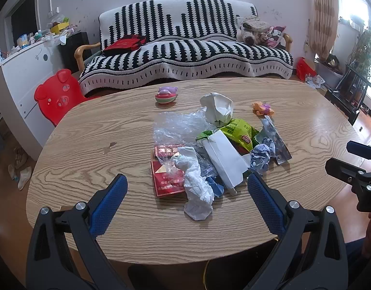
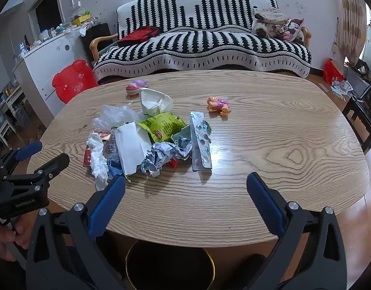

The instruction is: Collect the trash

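Trash pile: I see it heaped in the middle of the worktop [image 1: 88, 145]; clear plastic film [image 1: 175, 125], a green snack bag [image 1: 238, 130], a white folded carton [image 1: 224, 159], a red cigarette pack [image 1: 166, 181], crumpled blue-white paper [image 1: 261, 155], a foil blister strip [image 2: 200, 142] and a twisted white tissue [image 1: 197, 188].

Left claw: my left claw [image 1: 186, 187] is released, jaws spread wide, holding nothing, hovering over the near edge of the worktop.

Right claw: my right claw [image 2: 185, 184] is likewise released and empty, its jaws framing bare wood.

Which way the trash lies: from the left claw the pile is dead ahead, the white tissue sitting right between the blue pads. From the right claw the pile lies ahead and off to the left; only the blister strip comes near its centre line.

Long axis: the white tissue runs roughly along my left claw's line of sight, so the jaws would close across its narrow width without a wrist turn, as I judge it.

Nearer arm: left, for the tissue and the cigarette pack; right, for the blister strip and crumpled paper.

Bin: a dark round bin with a gold rim [image 2: 169, 265] shows below the near edge, under the right claw.

Not trash, I judge: two small toys, pink-green [image 1: 166, 94] and orange-purple [image 2: 219, 105], well apart from the pile.
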### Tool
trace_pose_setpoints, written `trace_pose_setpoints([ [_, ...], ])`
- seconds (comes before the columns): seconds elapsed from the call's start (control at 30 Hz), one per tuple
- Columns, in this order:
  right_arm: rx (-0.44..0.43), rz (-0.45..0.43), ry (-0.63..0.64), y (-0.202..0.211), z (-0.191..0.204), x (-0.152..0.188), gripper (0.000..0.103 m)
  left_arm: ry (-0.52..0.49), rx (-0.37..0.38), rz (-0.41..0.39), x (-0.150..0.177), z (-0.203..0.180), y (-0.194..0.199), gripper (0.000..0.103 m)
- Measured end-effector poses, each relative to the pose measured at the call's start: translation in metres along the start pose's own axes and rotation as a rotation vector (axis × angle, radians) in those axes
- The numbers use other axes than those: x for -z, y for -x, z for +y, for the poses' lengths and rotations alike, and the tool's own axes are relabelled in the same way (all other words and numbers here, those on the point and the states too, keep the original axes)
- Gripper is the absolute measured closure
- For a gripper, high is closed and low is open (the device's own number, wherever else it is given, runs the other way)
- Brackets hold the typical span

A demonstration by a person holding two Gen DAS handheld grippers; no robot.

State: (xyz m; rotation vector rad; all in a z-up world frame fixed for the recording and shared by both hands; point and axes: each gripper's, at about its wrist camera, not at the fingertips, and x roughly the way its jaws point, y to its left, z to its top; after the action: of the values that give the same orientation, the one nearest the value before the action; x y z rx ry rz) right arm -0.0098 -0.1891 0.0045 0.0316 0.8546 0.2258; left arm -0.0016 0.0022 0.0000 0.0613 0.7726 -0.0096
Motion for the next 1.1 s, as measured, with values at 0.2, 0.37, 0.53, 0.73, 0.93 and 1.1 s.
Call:
trace_pose_setpoints([
  [0.2, 0.000, -0.002, 0.000, 0.0002, 0.0004, 0.0005, 0.006, -0.002, 0.000, 0.001, -0.0005, -0.0012, 0.0003, 0.006],
  [0.37, 0.000, -0.002, 0.000, 0.0005, 0.0004, 0.0004, 0.006, -0.001, -0.002, 0.000, -0.0008, -0.0015, 0.0001, 0.006],
  [0.53, 0.000, -0.002, -0.001, 0.0007, 0.0007, 0.0003, 0.006, -0.001, -0.001, 0.000, -0.0010, -0.0015, 0.0002, 0.006],
  [0.73, 0.000, -0.003, 0.000, 0.0009, 0.0008, 0.0002, 0.006, -0.003, -0.002, 0.001, -0.0011, -0.0017, 0.0006, 0.006],
  [0.93, 0.000, -0.004, 0.000, 0.0013, 0.0007, 0.0005, 0.006, -0.002, -0.003, 0.001, -0.0010, -0.0020, 0.0004, 0.006],
  [1.1, 0.000, -0.004, 0.000, 0.0014, 0.0007, 0.0006, 0.006, -0.006, 0.001, 0.003, -0.0010, -0.0015, 0.0012, 0.006],
])
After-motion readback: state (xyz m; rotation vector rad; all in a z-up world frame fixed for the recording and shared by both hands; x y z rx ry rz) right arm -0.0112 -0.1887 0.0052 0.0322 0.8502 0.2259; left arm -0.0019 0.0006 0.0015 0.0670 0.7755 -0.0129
